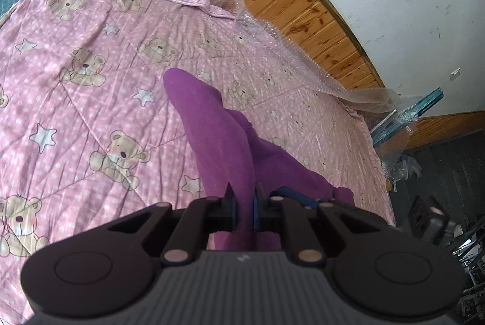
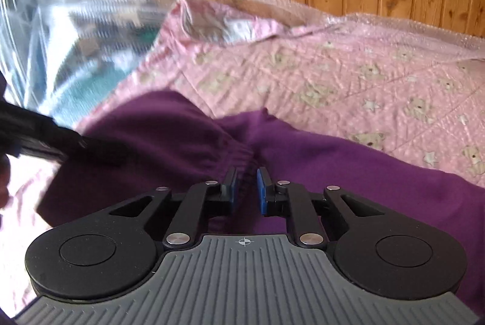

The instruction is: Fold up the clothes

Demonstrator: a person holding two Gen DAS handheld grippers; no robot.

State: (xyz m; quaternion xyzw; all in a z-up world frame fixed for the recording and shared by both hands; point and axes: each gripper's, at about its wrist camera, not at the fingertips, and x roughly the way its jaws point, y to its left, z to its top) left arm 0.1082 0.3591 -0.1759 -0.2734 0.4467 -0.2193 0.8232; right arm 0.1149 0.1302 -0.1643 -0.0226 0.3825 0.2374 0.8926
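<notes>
A purple garment [image 1: 212,118] lies in a long bunched ridge on the pink bear-print quilt [image 1: 91,88]. My left gripper [image 1: 244,194] is shut on its near end, with the cloth pinched between the blue pads. In the right wrist view the same purple garment [image 2: 333,167] spreads across the quilt [image 2: 348,76]. My right gripper [image 2: 246,173] is shut on its gathered elastic waistband [image 2: 239,156]. A dark blurred shape [image 2: 45,140] at the left edge touches the garment; it looks like the other gripper.
A wooden headboard [image 1: 288,0] with a brass rim runs along the bed's far side, and bubble wrap [image 1: 272,46] is draped along it. Clear plastic sheeting [image 2: 75,21] hangs at the left. Beyond the bed's right edge stand dark clutter and a blue-green frame [image 1: 424,103].
</notes>
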